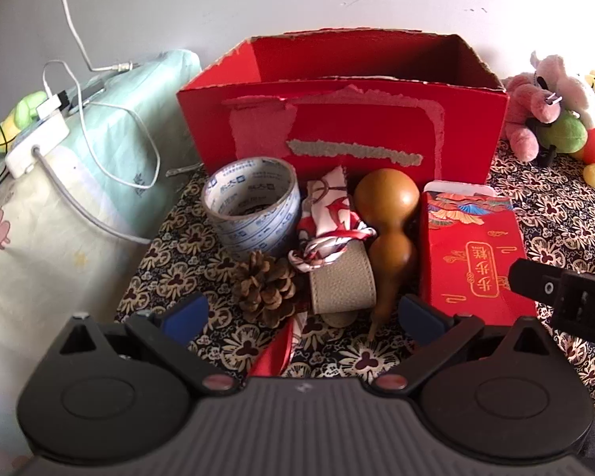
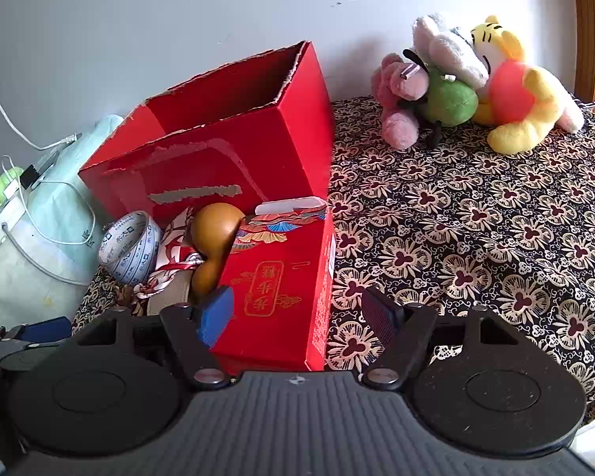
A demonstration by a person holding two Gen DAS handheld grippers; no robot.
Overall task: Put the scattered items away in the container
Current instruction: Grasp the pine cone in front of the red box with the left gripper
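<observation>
**Readable text: one label only**

Red packet point(image 1: 476, 254): gold Chinese characters in a gold frame on the top face, seen upside down in the left wrist view; they look like 步步糕, not certain. Fine print down its side in the right wrist view, too small to read.

Tape roll point(image 1: 252, 208): repeated blue print with small square logos, blurred, unreadable.

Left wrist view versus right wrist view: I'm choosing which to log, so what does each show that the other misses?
Only the left wrist view shows the brown pine cone and the right tongs entering.

Only the right wrist view shows the wooden post at the edge.

Both show the torn red cardboard box, grey tape roll, brown gourd and flat red gift box.
</observation>
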